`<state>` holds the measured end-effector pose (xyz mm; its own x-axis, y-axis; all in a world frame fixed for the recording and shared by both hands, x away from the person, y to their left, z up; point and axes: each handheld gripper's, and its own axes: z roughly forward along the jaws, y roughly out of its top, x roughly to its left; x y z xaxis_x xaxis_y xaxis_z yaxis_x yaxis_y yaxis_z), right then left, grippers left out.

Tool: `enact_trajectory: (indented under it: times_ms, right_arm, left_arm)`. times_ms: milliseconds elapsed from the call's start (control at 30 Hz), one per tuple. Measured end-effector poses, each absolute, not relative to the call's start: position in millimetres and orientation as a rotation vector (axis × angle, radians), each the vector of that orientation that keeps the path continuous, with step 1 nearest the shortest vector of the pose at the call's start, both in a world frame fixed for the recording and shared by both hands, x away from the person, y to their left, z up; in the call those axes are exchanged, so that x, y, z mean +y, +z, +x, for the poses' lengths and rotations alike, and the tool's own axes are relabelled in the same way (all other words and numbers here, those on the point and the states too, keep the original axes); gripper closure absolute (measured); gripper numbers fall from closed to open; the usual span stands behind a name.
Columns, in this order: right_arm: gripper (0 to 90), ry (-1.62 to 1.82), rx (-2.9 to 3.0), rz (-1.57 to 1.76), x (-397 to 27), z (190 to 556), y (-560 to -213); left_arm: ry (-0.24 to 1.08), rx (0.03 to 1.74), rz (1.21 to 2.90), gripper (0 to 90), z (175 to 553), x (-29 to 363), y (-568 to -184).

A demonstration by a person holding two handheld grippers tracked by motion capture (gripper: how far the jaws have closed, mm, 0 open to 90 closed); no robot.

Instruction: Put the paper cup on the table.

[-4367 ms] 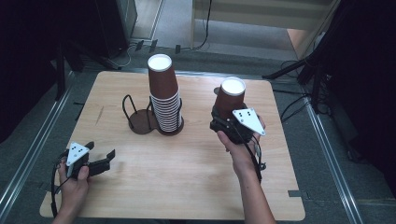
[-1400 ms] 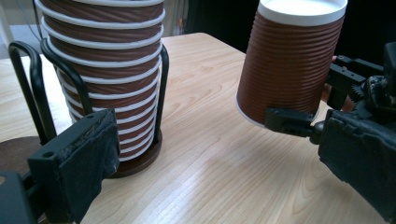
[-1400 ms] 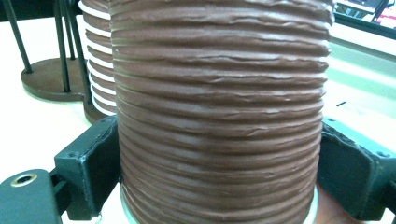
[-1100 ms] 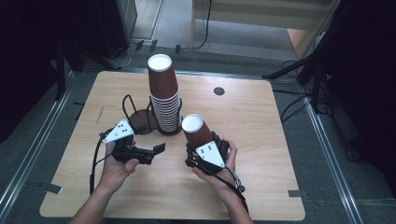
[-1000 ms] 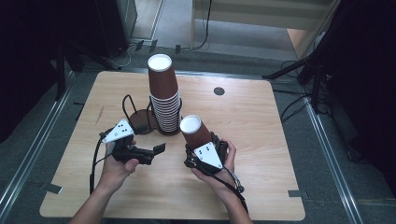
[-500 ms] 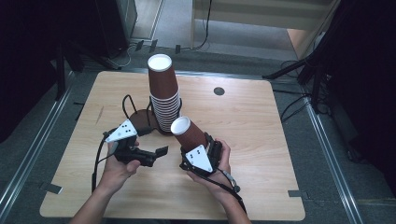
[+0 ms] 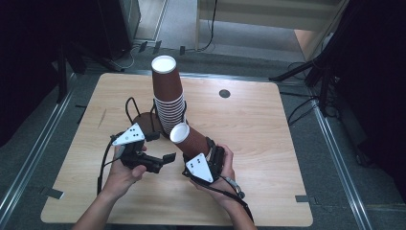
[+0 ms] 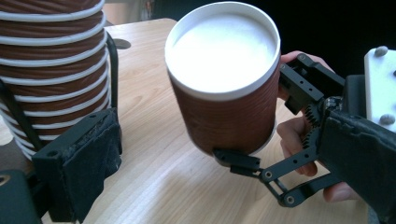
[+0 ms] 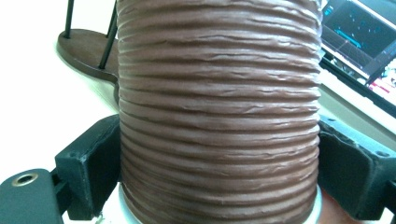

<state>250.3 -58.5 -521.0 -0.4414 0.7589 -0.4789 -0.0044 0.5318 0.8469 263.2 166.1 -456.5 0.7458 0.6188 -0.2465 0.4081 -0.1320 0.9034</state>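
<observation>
Right gripper (image 7: 203,152) clamps a brown cup (image 7: 190,139), tilted toward the cup stack (image 7: 168,98), above the table (image 7: 268,143) near its front. Left gripper (image 7: 160,162) lies level, jaws apart and empty, pointing at the cup.

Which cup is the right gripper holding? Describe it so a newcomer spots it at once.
On the wooden table, find the tall stack of brown cups near the middle. Just in front of it, the right gripper clamps a single cup. It is the lone one, tilted toward the stack, with a white end facing it.
</observation>
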Motion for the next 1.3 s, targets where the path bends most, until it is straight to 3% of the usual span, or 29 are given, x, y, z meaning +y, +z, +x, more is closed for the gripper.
enact_trajectory:
  times_ms: [1000, 1300]
  right_arm:
    - [9.5, 0.993, 1.857, 0.401, -40, 234, -529]
    - [9.4, 0.985, 1.856, 0.349, -39, 232, -532]
  left_arm:
    - [0.129, 0.795, 1.793, 1.3, 267, 163, -459]
    - [0.125, 0.82, 1.822, 18.4, 267, 162, -459]
